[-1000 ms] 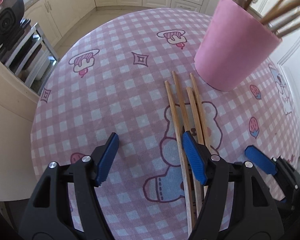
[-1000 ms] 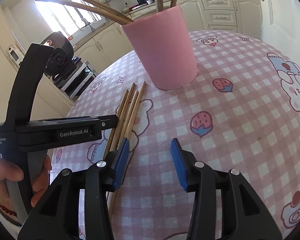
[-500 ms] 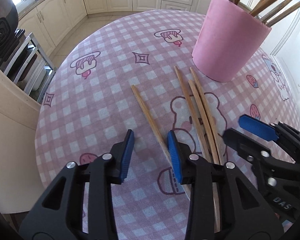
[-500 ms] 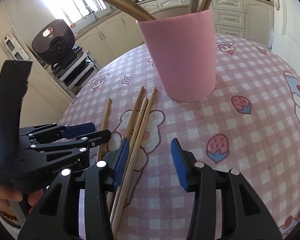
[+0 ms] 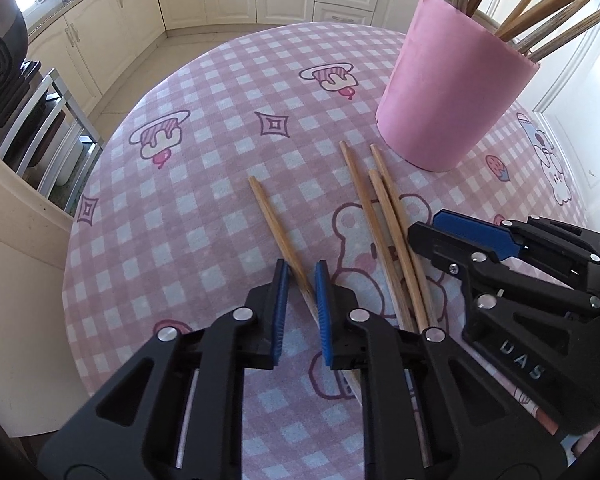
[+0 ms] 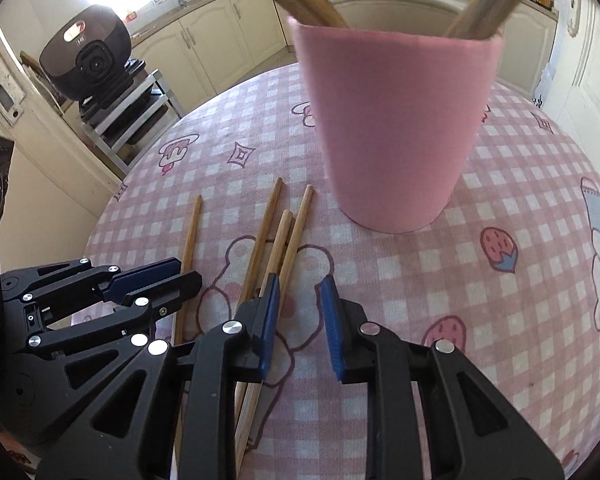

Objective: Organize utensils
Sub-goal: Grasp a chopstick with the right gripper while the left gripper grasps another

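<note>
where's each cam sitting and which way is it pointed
Left wrist view: sits on the left gripper, looking steeply down at the table; its jaws have just been closing around the lone chopstick; the right gripper shows at right.
Right wrist view: sits on the right gripper, facing the pink cup; its jaws have just been closing, nothing pinched; the left gripper shows at left.
Both share the cup, the lone chopstick and the three bunched chopsticks.

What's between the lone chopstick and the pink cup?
Three chopsticks lie in a loose bundle between the lone chopstick and the pink cup, on the checked cloth; clearest in the left wrist view.
</note>
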Demonstrator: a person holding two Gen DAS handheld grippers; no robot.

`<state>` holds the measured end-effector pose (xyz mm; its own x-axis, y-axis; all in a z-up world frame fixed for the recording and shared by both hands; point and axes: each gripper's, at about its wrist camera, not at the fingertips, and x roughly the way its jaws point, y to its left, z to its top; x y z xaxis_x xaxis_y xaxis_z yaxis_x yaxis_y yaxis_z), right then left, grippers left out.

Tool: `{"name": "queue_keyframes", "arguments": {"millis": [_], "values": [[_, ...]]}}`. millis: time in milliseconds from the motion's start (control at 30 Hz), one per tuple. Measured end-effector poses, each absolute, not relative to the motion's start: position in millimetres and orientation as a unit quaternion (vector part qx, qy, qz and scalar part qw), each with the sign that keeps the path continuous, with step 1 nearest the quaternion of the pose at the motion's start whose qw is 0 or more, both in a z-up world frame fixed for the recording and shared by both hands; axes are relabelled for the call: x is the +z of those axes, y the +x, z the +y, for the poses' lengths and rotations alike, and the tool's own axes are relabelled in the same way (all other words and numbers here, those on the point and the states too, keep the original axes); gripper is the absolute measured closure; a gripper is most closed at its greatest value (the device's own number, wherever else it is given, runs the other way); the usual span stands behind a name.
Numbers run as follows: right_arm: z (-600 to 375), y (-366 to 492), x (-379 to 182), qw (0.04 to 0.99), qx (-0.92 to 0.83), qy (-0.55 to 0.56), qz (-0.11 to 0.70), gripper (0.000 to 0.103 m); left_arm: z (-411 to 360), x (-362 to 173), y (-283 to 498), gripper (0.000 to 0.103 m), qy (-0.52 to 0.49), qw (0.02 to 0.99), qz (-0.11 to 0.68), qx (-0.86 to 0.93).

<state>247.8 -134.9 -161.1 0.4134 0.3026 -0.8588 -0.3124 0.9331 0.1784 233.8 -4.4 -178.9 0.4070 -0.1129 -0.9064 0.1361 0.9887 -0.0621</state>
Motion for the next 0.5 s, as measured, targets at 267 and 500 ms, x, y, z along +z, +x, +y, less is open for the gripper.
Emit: {"name": "queue_keyframes", "arguments": {"millis": [267, 500], "values": [[-121, 254, -161, 0.839, 0.176, -0.033, 0.514, 0.096, 1, -178, 236, 0.091, -0.021, 0.835, 0.543, -0.090], [-138, 241, -158, 0.839, 0.202, 0.003, 0.506, 0.098, 9, -176, 228, 0.097, -0.056, 0.830, 0.543, -0.112]]}}
